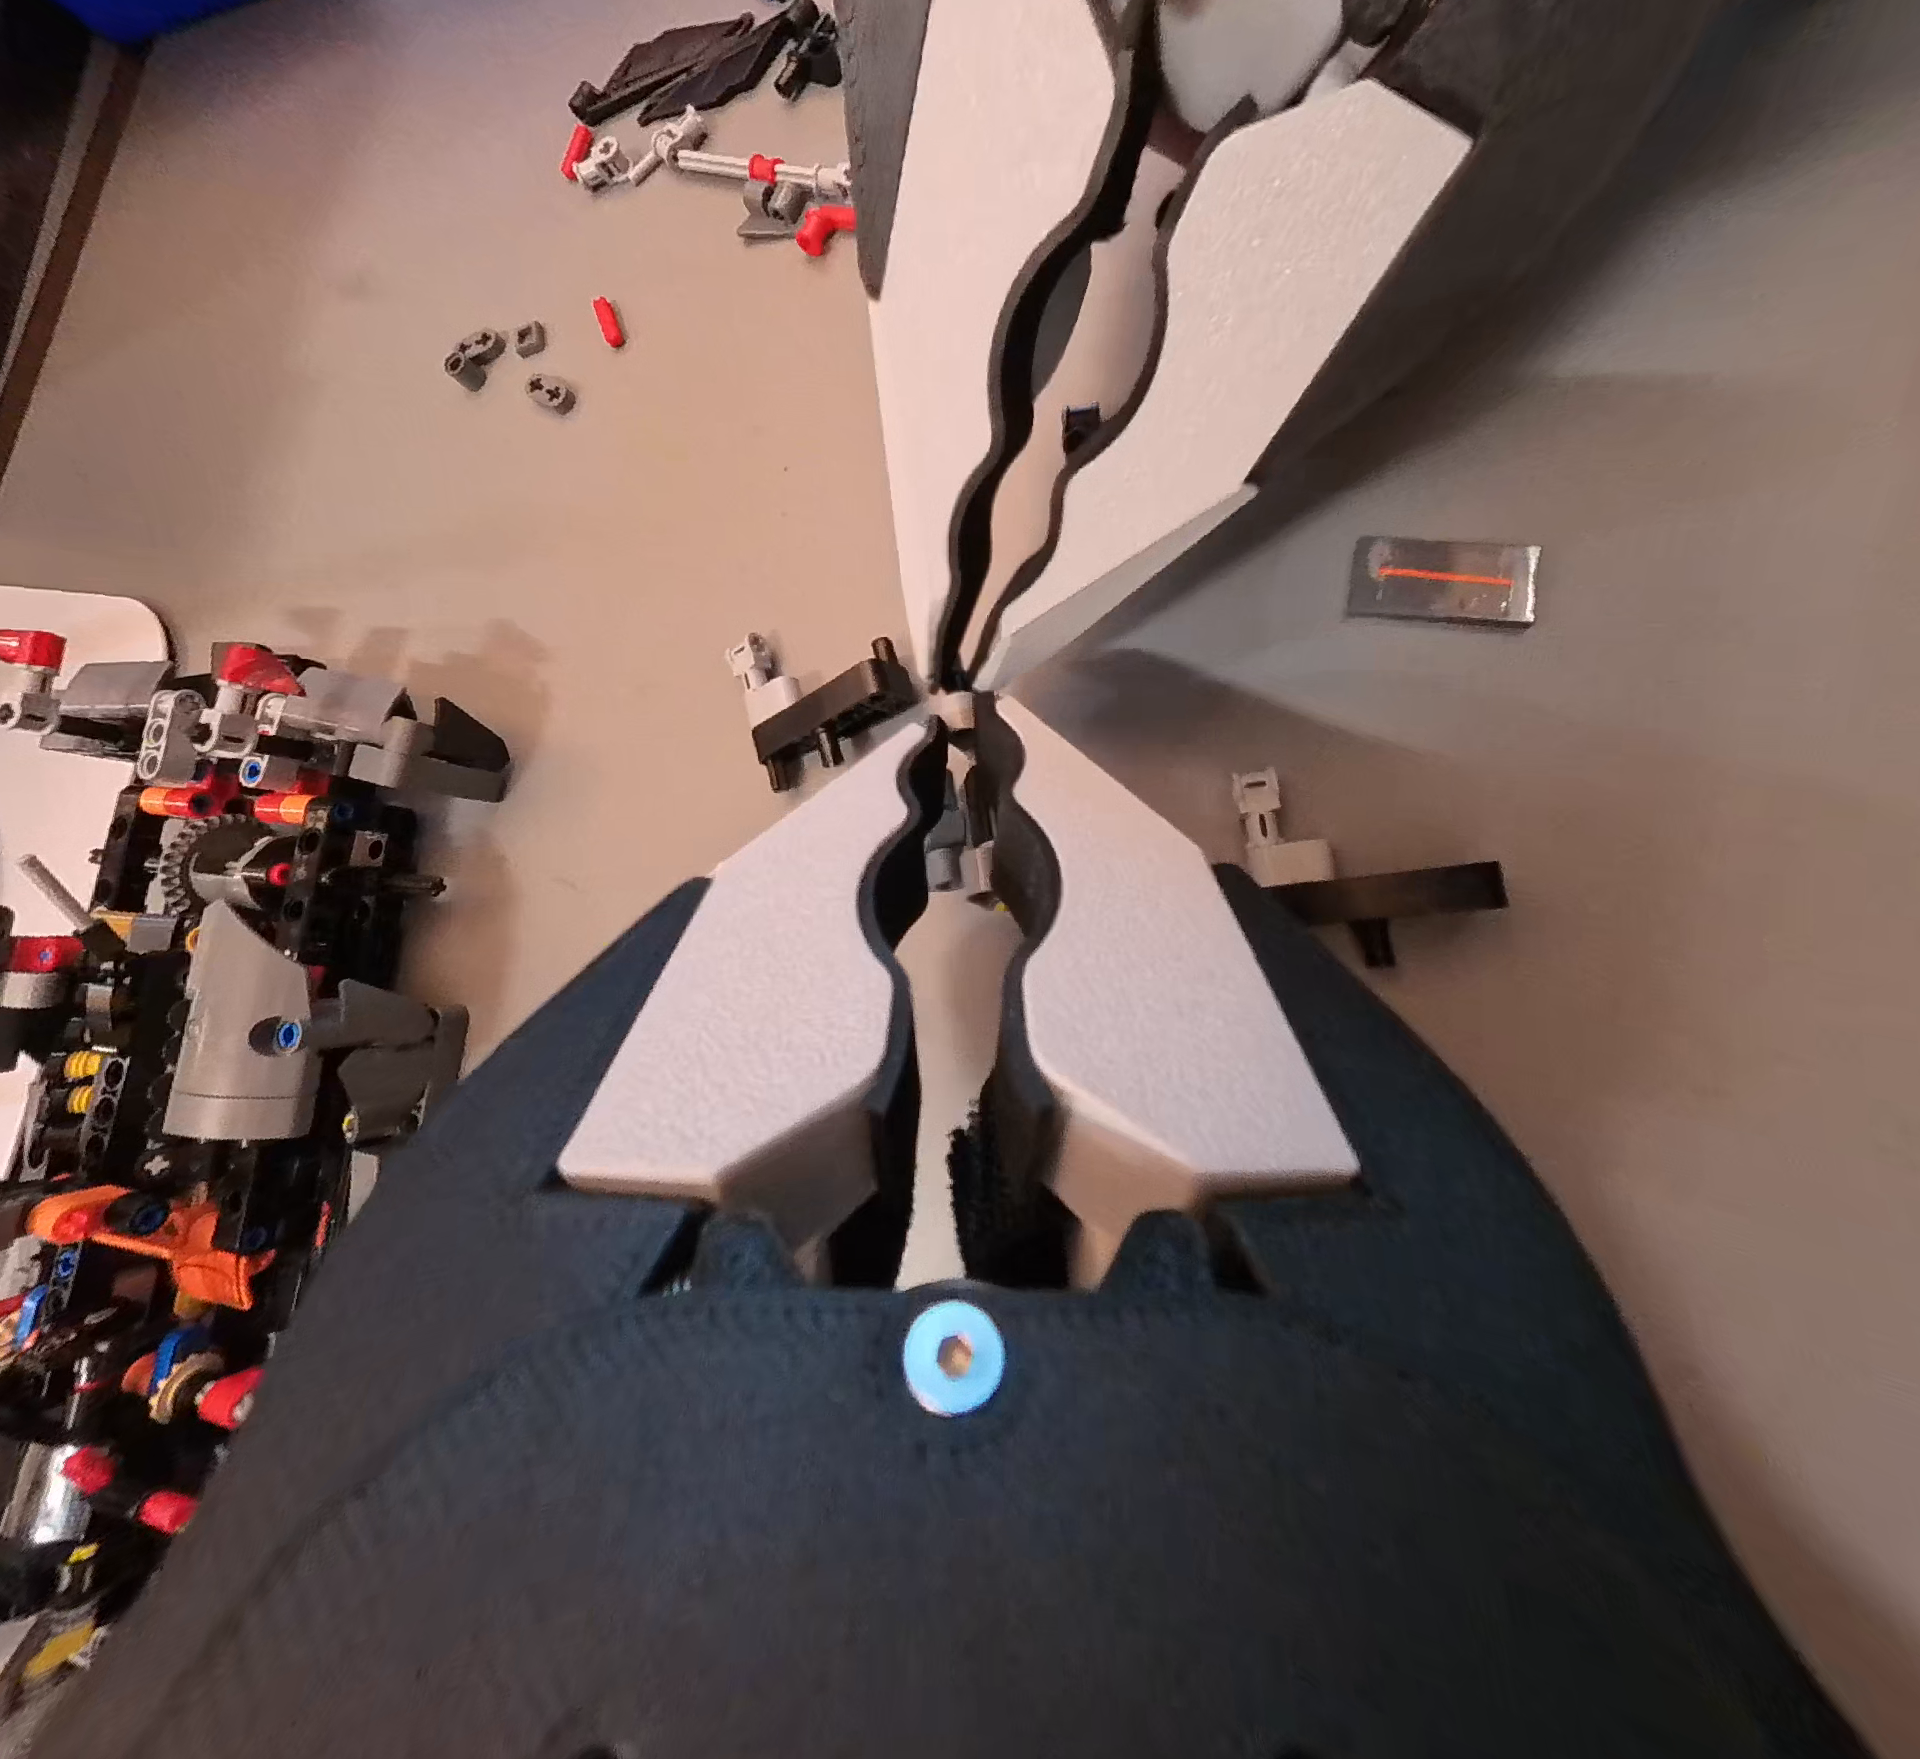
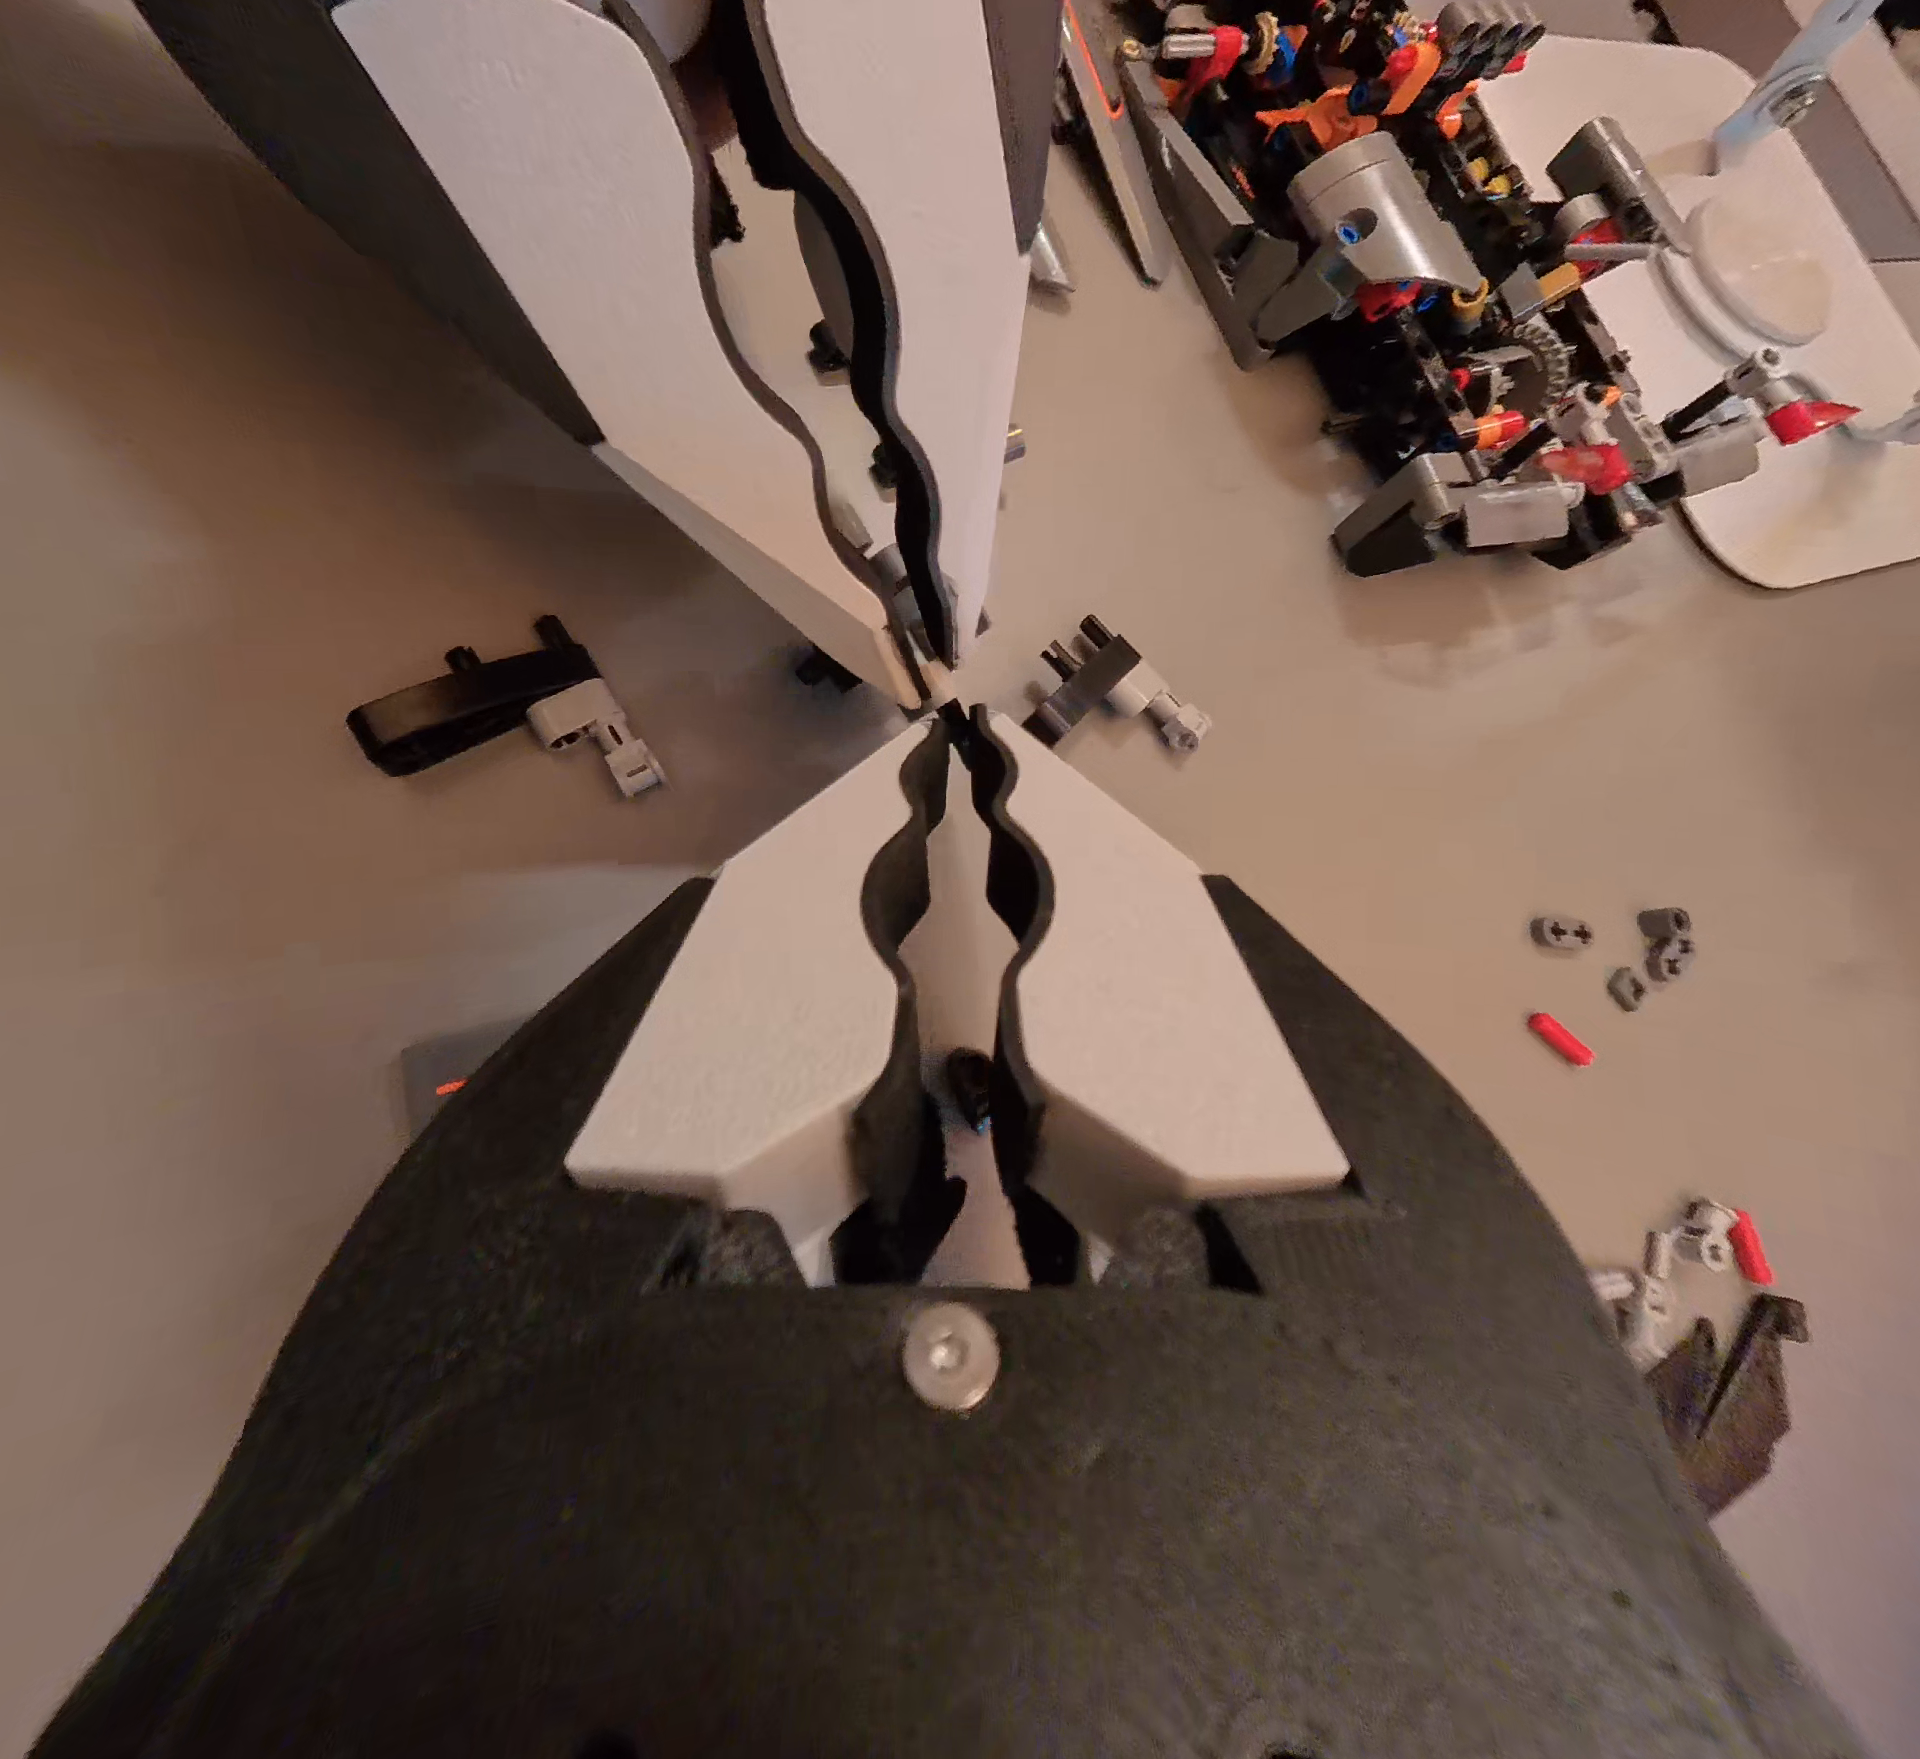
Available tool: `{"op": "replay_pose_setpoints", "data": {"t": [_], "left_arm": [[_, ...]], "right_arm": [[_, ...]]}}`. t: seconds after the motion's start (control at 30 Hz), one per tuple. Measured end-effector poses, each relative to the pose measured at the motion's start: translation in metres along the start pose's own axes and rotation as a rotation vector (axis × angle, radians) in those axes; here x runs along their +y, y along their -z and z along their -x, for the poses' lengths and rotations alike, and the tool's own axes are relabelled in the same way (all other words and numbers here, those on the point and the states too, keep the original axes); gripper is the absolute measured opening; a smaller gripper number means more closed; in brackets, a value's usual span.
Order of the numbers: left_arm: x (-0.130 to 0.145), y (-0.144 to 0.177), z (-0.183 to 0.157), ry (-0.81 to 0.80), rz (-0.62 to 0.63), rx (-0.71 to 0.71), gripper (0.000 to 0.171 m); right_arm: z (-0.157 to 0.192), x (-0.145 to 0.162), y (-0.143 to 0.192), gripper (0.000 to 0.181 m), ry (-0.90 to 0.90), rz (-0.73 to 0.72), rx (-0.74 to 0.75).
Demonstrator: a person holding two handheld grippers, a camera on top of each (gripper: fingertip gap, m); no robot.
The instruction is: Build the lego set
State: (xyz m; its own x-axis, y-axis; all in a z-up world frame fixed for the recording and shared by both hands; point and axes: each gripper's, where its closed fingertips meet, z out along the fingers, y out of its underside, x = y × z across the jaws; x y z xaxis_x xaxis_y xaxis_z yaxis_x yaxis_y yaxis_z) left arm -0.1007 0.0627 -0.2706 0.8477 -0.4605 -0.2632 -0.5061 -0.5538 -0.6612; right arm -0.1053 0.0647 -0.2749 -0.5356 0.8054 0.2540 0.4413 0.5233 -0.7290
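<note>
My left gripper (image 1: 956, 733) is shut on a grey connector (image 1: 956, 842) whose light grey end pokes out at the fingertips. My right gripper (image 2: 961, 733) comes from the opposite side, tip to tip with the left one. It is shut on a small black pin (image 2: 964, 738) that touches the connector's end (image 2: 902, 592). Another small black piece (image 2: 971, 1086) sits deeper between the right fingers. Both grippers hover just above the table. The right gripper (image 1: 961, 670) also shows in the left wrist view, and the left gripper (image 2: 920, 660) in the right wrist view.
Two black beams with light grey connectors lie beside the tips (image 1: 821, 712) (image 1: 1382, 888). The big lego model (image 1: 208, 982) (image 2: 1455, 255) stands partly on a white board (image 2: 1766, 483). Loose grey parts (image 1: 520, 359), a red pin (image 1: 608, 322), a parts pile (image 1: 727, 99) and a grey tile (image 1: 1444, 587) lie around. Left and right tips are no more than a few centimetres apart. The small black piece (image 2: 971, 1086) is about equally far from each gripper, around 7 centimetres.
</note>
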Motion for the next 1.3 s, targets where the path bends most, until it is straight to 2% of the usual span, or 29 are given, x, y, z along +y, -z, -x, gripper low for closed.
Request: {"op": "replay_pose_setpoints", "data": {"t": [0.5,0.77,1.03,1.13,1.3], "left_arm": [[0.009,0.003,-0.009,-0.021,-0.002,0.060,0.004],[0.016,0.009,-0.009,-0.026,-0.012,0.067,0.004],[0.020,0.013,-0.007,-0.008,-0.030,0.074,0.004],[0.021,0.014,-0.006,-0.001,-0.035,0.071,0.004],[0.021,0.014,-0.005,0.004,-0.042,0.072,0.004]], "right_arm": [[0.012,0.016,0.001,0.013,-0.107,0.025,-0.224],[0.021,0.010,-0.007,0.015,-0.091,0.037,-0.287],[0.024,0.006,-0.013,0.015,0.068,0.046,-0.423],[0.025,0.006,-0.013,0.013,0.055,0.069,-0.477],[0.022,0.008,-0.011,0.015,0.029,0.075,-0.472]]}}
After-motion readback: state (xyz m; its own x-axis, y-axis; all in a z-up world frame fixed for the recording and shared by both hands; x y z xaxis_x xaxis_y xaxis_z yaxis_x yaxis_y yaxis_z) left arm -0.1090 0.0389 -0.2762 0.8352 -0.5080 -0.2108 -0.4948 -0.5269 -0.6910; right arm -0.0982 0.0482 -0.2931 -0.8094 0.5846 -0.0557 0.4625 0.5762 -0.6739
